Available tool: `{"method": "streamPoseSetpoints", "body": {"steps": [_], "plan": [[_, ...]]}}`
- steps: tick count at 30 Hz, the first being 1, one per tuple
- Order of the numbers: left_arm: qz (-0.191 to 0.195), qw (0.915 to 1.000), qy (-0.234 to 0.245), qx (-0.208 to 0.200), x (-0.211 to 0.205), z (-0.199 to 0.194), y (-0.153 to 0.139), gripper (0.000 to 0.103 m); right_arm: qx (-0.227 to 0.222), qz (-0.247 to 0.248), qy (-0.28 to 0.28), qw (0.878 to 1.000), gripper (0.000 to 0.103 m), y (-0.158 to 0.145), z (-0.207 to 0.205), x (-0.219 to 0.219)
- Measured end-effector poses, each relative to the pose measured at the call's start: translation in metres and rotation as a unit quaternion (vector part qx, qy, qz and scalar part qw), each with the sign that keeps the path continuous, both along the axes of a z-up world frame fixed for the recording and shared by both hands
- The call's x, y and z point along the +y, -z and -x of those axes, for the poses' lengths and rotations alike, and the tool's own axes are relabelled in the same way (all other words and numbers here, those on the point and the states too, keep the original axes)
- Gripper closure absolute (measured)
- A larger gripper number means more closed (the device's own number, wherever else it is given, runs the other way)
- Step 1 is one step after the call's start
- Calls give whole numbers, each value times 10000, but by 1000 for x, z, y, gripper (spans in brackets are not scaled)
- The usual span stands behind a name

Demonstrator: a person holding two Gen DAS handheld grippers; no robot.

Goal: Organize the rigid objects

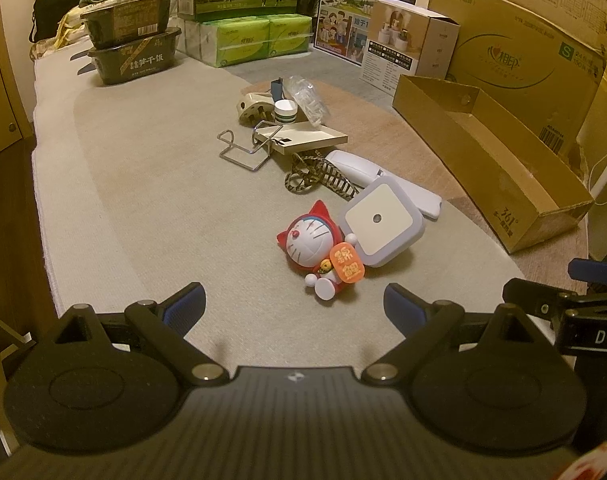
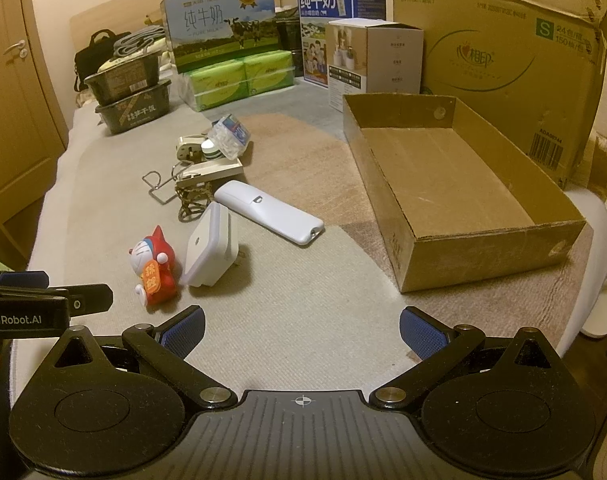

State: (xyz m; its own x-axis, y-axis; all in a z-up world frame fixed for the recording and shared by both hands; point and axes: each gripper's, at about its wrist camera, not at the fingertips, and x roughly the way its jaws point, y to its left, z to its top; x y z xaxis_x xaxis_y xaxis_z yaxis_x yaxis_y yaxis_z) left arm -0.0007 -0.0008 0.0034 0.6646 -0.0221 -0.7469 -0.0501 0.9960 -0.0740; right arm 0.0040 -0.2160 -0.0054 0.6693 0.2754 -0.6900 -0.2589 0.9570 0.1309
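Note:
A red and white cat figurine lies on the beige cloth, touching a white square night light. Behind them lie a white remote, a patterned cord, a flat cream box, a wire holder, a small round jar, a cream plug and a clear bag. An empty cardboard box stands at the right. My left gripper is open, just before the figurine. My right gripper is open over bare cloth.
Stacked dark food trays, green tissue packs, milk cartons, a white product box and a large cardboard carton line the back. A wooden door is at the left.

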Motion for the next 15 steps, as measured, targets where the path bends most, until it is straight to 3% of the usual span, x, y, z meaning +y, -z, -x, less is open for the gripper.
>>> {"method": "streamPoseSetpoints", "body": {"steps": [15], "plan": [[37, 10000, -20, 11, -1, 1, 1, 8, 20, -3, 11, 10000, 0, 2, 0, 0]]}}
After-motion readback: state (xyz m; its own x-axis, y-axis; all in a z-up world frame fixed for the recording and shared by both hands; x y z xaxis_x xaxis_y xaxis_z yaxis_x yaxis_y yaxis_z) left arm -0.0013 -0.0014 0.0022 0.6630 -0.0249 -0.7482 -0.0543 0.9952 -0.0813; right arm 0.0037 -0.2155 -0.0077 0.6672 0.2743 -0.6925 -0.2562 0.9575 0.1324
